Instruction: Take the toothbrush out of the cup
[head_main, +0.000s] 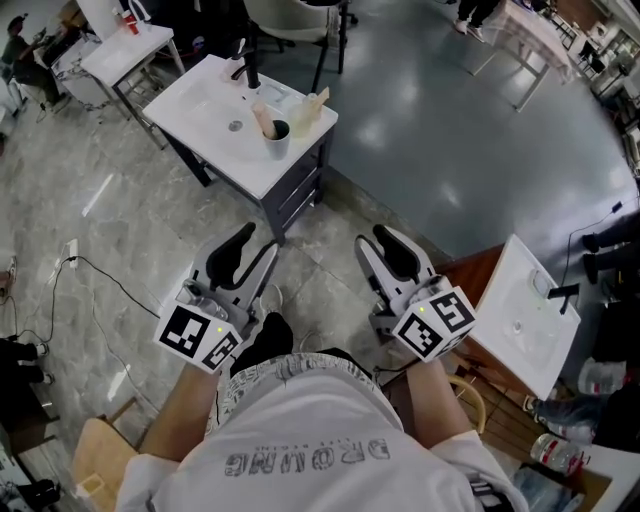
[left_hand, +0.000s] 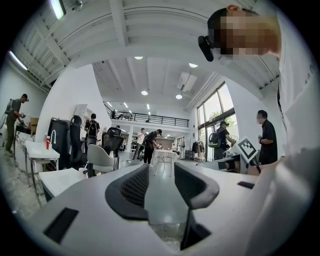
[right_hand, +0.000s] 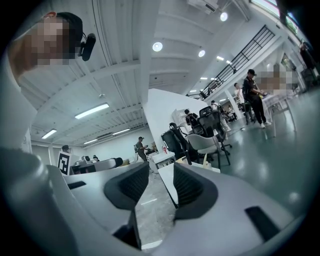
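- Both claws are held low in front of the person's body. The left gripper has its 2 jaws apart with only floor between them, and the right gripper is likewise spread and empty. Nothing is gripped, so the whole reach lies ahead.
- Just beside the right gripper stands a second white basin. A wide swing of that arm on stepping forward could knock it.
- A cable lies on the floor to the left, near the person's path, and a foot could catch on it.
- The sink table stands well apart from both claws, so the approach is long. Coming in too low risks striking its edge or the grey drawers beneath.
- The cup sits near the table's front corner, with the toothbrush standing in it and leaning left. The cup looks light. If 1 claw pulls the brush at an angle while nothing steadies the cup, it may tip or slide off the edge.
- A cream object stands close by the cup, and wide-spread jaws could push it over.
- Farther back, the black faucet could be hit by an overshooting reach.
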